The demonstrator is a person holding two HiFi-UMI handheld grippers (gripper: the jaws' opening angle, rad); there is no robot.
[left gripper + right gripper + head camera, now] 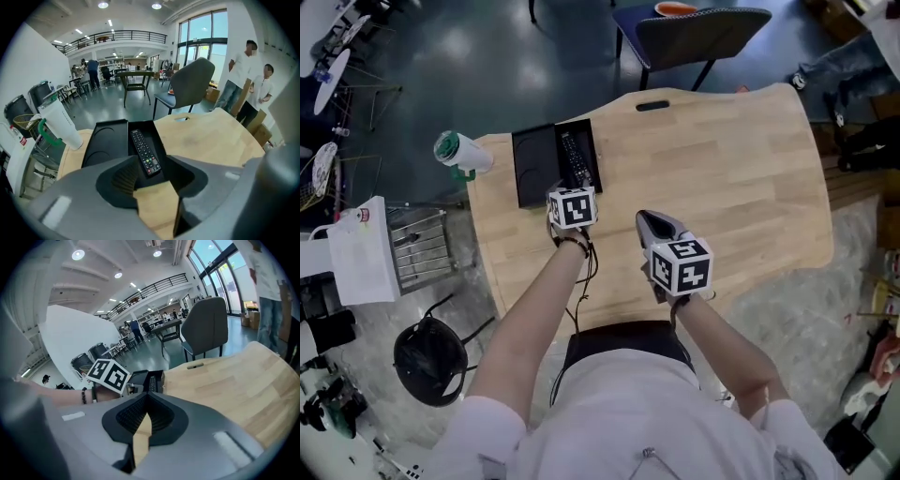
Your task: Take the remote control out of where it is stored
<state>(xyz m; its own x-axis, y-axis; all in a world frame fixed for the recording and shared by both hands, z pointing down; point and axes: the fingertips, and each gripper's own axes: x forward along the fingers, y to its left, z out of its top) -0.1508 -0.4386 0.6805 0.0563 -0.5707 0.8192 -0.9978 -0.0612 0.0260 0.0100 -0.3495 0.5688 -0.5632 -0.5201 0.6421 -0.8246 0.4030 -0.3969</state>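
Head view: the remote control lies in a black tray on the counter, just ahead of the left gripper.

Left gripper view: the jaws stand wide apart and hold nothing, with the remote's near end showing between them.

Right gripper view: the right gripper has its jaws together and empty, well short of the remote.

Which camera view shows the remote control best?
The left gripper view: the remote control lies close and lengthwise in the black tray, buttons plain. The head view shows it small, from above; the right gripper view shows only a far, narrow sliver.

Grey left gripper, white sleeves.
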